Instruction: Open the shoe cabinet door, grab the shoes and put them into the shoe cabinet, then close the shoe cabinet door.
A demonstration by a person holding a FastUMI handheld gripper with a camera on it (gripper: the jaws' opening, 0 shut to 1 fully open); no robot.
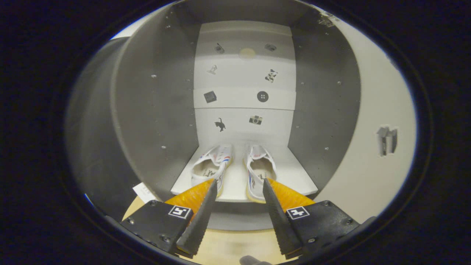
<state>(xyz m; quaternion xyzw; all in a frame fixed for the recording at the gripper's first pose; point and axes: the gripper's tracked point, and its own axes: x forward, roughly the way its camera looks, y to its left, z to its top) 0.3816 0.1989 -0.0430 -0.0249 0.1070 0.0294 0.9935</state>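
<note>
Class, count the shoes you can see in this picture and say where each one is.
2. Both stand side by side on the bottom shelf inside the open cabinet, beyond the open gripper: the left shoe and the right shoe. None seem hidden.

shoes (235, 171): white pair, side by side | on bottom shelf | shoe cabinet (154, 110): open
</note>
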